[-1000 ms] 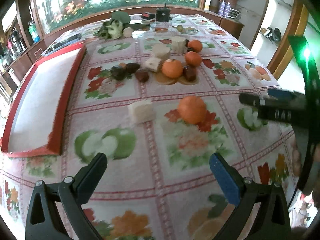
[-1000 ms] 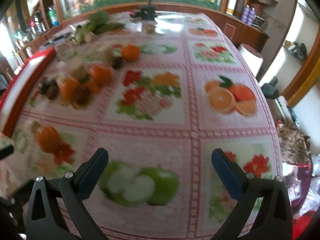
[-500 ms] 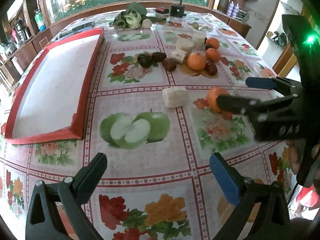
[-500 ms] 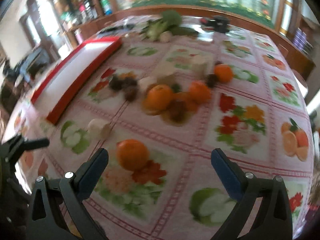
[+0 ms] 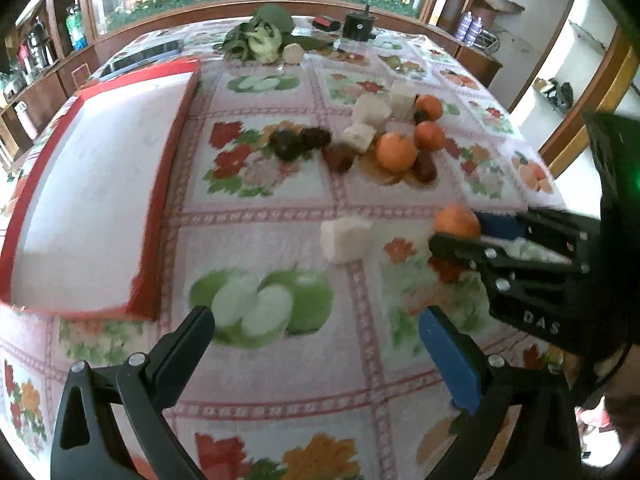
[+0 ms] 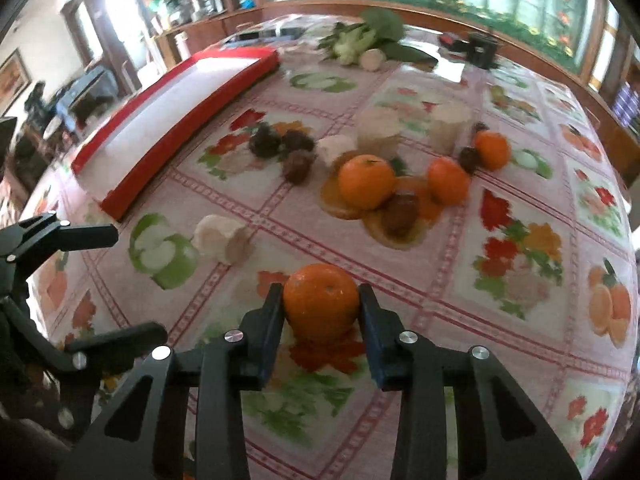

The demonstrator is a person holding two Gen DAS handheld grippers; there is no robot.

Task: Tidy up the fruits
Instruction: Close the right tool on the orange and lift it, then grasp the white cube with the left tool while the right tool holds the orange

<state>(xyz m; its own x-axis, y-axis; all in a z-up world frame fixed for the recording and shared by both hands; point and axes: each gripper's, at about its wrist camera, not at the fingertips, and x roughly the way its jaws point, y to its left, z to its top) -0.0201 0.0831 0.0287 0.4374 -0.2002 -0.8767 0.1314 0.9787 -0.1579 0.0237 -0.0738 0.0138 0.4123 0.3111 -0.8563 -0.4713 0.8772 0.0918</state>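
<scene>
- Red-rimmed tray [image 5: 168, 168] with a white floor lies at the far left of the surface [image 5: 280, 200], which is covered by a fruit-printed cloth; nothing is seen inside the tray in either view.
- Left tool [image 5: 316, 336] hovers above the printed green apple near the tray's front corner; its two fingers stand wide apart with nothing between them. The right wrist view shows the same tool [image 6: 120, 280] at its left edge, likewise spread.
- A lone white chunk [image 5: 346, 238] sits on the cloth just ahead of the left tool, apart from the main group.
- Dark brown fruits [image 5: 298, 142], blurred, lie in a small cluster at centre; their kind cannot be told.
- Further white chunks [image 5: 370, 114] stand behind and right of the dark cluster.
- Three oranges [image 5: 396, 152] rest among these pieces, touching or just beside more dark fruits.
- Right tool [image 6: 320, 304] is narrowed onto a single orange [image 6: 322, 300], one finger pressed against each side; the fruit appears to sit at the level of the cloth, over a printed red flower.
- That held orange [image 5: 456, 220] is right of the lone white chunk and well apart from the tray.
- Leafy greens [image 5: 260, 32] and a black object [image 5: 360, 26] stand at the far edge.
</scene>
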